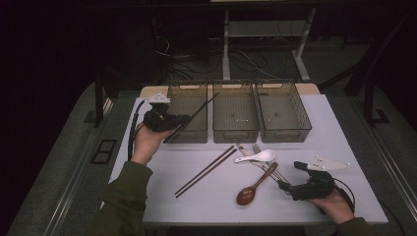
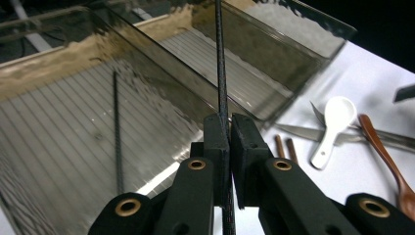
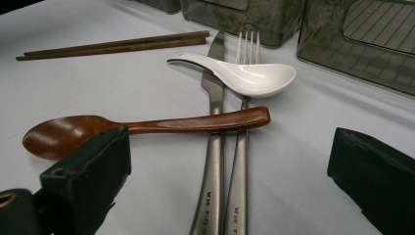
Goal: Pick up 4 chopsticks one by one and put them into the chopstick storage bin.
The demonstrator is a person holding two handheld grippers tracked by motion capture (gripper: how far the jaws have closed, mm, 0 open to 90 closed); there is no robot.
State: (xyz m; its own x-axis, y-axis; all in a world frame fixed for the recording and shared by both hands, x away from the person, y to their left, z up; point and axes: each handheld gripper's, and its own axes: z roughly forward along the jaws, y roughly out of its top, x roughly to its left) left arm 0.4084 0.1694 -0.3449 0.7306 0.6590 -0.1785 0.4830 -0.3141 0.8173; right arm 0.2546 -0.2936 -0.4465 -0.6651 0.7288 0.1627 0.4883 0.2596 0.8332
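My left gripper (image 1: 183,118) (image 2: 229,125) is shut on a thin black chopstick (image 1: 204,104) (image 2: 221,68), which slants up and away over the left translucent bin (image 1: 189,134) (image 2: 58,166). A second black chopstick (image 2: 117,142) lies on that bin's floor. My right gripper (image 1: 290,176) (image 3: 227,164) rests open at the table's front right, nothing between its jaws. Just beyond it lie a brown wooden spoon (image 1: 252,188) (image 3: 147,127), a white ceramic spoon (image 1: 258,157) (image 3: 249,77), a steel knife (image 3: 213,147) and a steel fork (image 3: 241,152). The wooden spoon lies across both steel handles.
A pair of brown wooden chopsticks (image 1: 204,171) (image 3: 117,45) lies diagonally mid-table. A middle bin (image 1: 236,133) and a right bin (image 1: 285,132) stand beside the left one along the table's far side. The white table (image 1: 162,172) ends just behind the bins.
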